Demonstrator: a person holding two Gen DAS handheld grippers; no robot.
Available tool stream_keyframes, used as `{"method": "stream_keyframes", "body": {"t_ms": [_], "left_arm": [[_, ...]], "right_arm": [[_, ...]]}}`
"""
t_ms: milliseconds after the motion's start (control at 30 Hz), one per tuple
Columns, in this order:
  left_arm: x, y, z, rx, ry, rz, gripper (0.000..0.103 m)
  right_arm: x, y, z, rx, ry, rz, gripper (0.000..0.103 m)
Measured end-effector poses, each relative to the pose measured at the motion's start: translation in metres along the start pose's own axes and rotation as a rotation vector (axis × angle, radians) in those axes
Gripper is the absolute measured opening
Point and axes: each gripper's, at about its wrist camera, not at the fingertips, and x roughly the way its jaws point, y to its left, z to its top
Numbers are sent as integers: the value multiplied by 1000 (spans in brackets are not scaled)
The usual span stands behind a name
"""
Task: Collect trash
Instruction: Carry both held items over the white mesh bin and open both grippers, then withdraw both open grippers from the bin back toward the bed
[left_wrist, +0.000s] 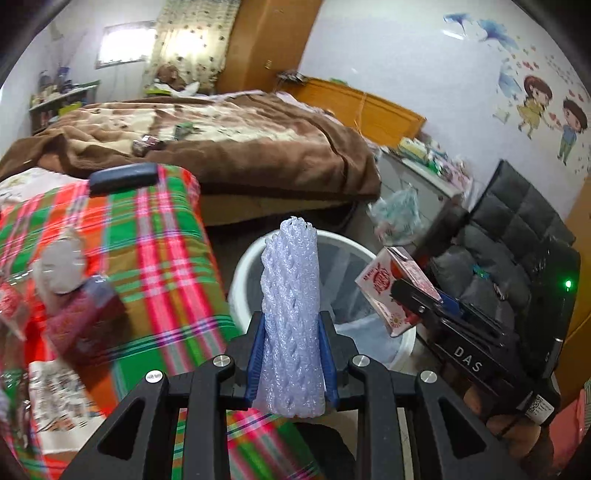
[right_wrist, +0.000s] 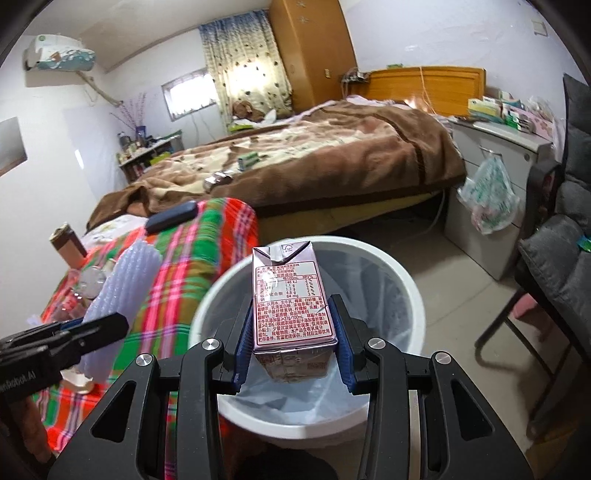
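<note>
My left gripper (left_wrist: 291, 325) is shut on a white foam net sleeve (left_wrist: 290, 314), held upright at the left rim of the white trash bin (left_wrist: 240, 280). My right gripper (right_wrist: 293, 317) is shut on a purple drink carton (right_wrist: 291, 306), held over the open bin (right_wrist: 406, 280), which has a clear liner. The carton (left_wrist: 391, 295) and right gripper (left_wrist: 417, 301) show at the bin's right side in the left wrist view. The foam sleeve (right_wrist: 122, 288) and left gripper (right_wrist: 107, 325) show at the left in the right wrist view, above the plaid cloth.
A table with a plaid cloth (left_wrist: 147, 240) stands left of the bin, bearing a dark case (left_wrist: 123, 177), wrappers and a bottle (left_wrist: 59, 262). A bed with a brown blanket (right_wrist: 332, 158) lies behind. A grey chair (right_wrist: 554, 251) and a drawer unit (right_wrist: 491, 206) stand right.
</note>
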Motion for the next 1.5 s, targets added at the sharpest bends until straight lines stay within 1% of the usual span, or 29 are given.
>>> {"method": "stream_keyframes", "body": {"t_ms": [67, 267, 433, 467, 500, 533, 567, 600, 633, 667, 700, 833, 1033, 1300, 1433, 1500], "left_arm": [[15, -9, 1, 20, 24, 5, 28], [45, -18, -4, 18, 80, -5, 28], [60, -24, -5, 38, 108, 16, 31], [62, -24, -5, 36, 112, 17, 34], [64, -24, -5, 32, 114, 16, 42], [65, -22, -5, 27, 118, 17, 48], [67, -21, -6, 21, 120, 16, 59], [67, -20, -6, 15, 120, 14, 63], [67, -19, -6, 9, 119, 7, 63], [66, -18, -7, 6, 116, 0, 63], [64, -17, -7, 6, 113, 4, 63], [58, -13, -7, -1, 102, 20, 63], [38, -5, -11, -13, 70, 45, 63], [-1, 20, -25, -59, 6, 102, 63], [-24, 34, -34, -82, -28, 146, 63], [-34, 41, -38, -103, -42, 152, 63]], "right_arm": [[4, -8, -1, 11, 13, -4, 40], [11, -22, -4, -2, 58, -24, 40], [19, -30, -3, -12, 90, -31, 40], [21, -31, -3, -18, 96, -35, 40], [22, -32, -4, -20, 101, -40, 40], [22, -33, -4, -20, 105, -44, 41], [23, -34, -4, -16, 108, -45, 41], [23, -37, -4, -10, 109, -45, 46], [23, -39, -4, -4, 107, -43, 52], [20, -40, -4, 1, 103, -40, 62], [20, -39, -4, 2, 101, -39, 65], [14, -36, -4, -1, 86, -45, 65], [8, -29, -4, -5, 65, -34, 65], [-5, -8, -5, -40, 23, -6, 65], [-10, 7, -7, -55, 9, 26, 65], [-12, 14, -8, -61, 5, 43, 65]]}}
